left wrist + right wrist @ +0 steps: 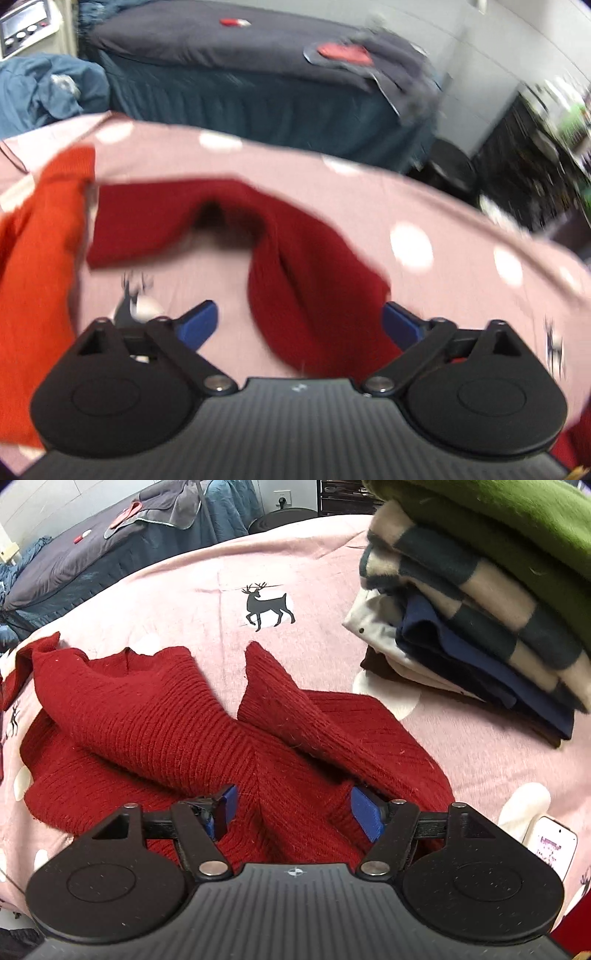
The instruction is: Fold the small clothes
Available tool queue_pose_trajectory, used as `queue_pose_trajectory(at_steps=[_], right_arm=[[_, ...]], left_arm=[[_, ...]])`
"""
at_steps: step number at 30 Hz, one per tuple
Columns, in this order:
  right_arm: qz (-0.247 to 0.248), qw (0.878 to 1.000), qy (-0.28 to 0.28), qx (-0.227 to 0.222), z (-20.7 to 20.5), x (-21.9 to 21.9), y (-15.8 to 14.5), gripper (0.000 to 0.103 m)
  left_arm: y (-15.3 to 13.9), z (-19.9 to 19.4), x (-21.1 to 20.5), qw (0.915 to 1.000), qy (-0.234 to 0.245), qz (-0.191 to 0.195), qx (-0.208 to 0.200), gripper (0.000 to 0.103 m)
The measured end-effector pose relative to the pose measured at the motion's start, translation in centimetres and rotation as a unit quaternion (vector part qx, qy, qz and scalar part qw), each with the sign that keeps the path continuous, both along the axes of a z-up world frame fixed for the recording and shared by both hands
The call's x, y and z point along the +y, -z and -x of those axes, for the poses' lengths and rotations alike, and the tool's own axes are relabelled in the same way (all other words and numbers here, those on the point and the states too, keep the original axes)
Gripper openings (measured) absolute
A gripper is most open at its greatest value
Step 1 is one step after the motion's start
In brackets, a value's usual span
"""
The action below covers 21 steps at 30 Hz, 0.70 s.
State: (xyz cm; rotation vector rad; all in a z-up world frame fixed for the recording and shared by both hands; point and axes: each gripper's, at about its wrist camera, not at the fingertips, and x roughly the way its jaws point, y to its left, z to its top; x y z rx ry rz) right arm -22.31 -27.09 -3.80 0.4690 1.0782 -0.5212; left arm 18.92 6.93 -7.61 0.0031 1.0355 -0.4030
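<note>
The red knit sweater (192, 731) lies on the bed (314, 572), on its pink deer-print cover, toward the near edge and left of the middle in the right wrist view. It is partly folded: one sleeve or side panel is laid in over the body from the left, another from the right, and the two meet in a ridge down the centre. The folds are loose and bunched, not flat, so I judge the side folds roughly made, while the smoothing and the final fold in half are still to do.

The right tongs (293, 814) are spread and point down over the sweater's near edge; knit lies between the blue pads, but the pads do not seem to press on it. The left tongs (299, 325) are released, wide apart above a strip of the same red knit, gripping nothing; that view is blurred.

An orange garment (40, 266) lies at the cover's left side, apparently waiting. At the far right corner stands a stack of folded clothes (480, 609), green on top, so much of the batch looks done
</note>
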Motion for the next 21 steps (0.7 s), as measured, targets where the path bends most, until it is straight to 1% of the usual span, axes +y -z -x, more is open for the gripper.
queue_pose_trajectory(at_steps=[2, 5, 7, 9, 10, 11, 12, 13, 14, 15, 16, 17, 19, 21], right_arm=[[-0.023, 1.000, -0.001, -0.011, 0.4, 0.0, 0.2, 0.103], [-0.070, 0.997, -0.002, -0.018, 1.1, 0.2, 0.8, 0.103], [-0.091, 0.996, 0.004, -0.013, 1.6, 0.5, 1.5, 0.103], [-0.106, 0.994, 0.018, -0.008, 2.0, 0.6, 2.1, 0.103], [-0.114, 0.993, 0.026, -0.010, 2.2, 0.6, 2.3, 0.103], [-0.120, 0.992, 0.034, -0.013, 2.3, 0.6, 2.4, 0.103], [-0.123, 0.992, 0.039, -0.014, 2.4, 0.6, 2.5, 0.103], [-0.125, 0.991, 0.041, -0.014, 2.5, 0.6, 2.6, 0.103], [-0.126, 0.991, 0.042, -0.013, 2.5, 0.7, 2.6, 0.103], [-0.127, 0.991, 0.041, -0.012, 2.6, 0.8, 2.6, 0.103], [-0.128, 0.991, 0.042, -0.012, 2.8, 0.7, 2.5, 0.103], [-0.130, 0.991, 0.043, -0.013, 2.8, 0.8, 2.6, 0.103], [-0.142, 0.989, 0.041, -0.013, 2.7, 0.9, 2.8, 0.103], [-0.161, 0.986, 0.028, -0.009, 2.3, 1.2, 3.3, 0.103]], left_arm=[[1.2, 1.9, 1.3, 0.9994, 0.027, -0.019, 0.006, 0.103], [3.4, 3.8, 2.3, 0.9965, 0.068, -0.036, 0.032, 0.103], [5.1, 5.0, 2.3, 0.9935, 0.091, -0.054, 0.043, 0.103], [7.0, 5.5, 1.8, 0.9888, 0.113, -0.082, 0.054, 0.102], [8.0, 6.0, 1.4, 0.9868, 0.124, -0.085, 0.060, 0.097], [8.5, 6.4, 1.2, 0.9855, 0.134, -0.077, 0.071, 0.080], [9.1, 6.8, 1.0, 0.9839, 0.142, -0.061, 0.090, 0.067], [9.4, 7.2, 0.6, 0.9816, 0.147, -0.047, 0.112, 0.045], [9.3, 7.6, 0.4, 0.9818, 0.146, -0.049, 0.111, 0.033], [9.0, 8.1, 0.4, 0.9833, 0.148, -0.052, 0.093, 0.024], [8.7, 8.4, 0.6, 0.9846, 0.147, -0.048, 0.083, 0.007], [8.2, 8.6, 1.3, 0.9870, 0.137, -0.030, 0.079, 0.007], [6.8, 8.8, 3.3, 0.9911, 0.108, 0.018, 0.076, 0.006], [4.9, 9.6, 5.5, 0.9923, 0.088, 0.055, 0.068, 0.005]])
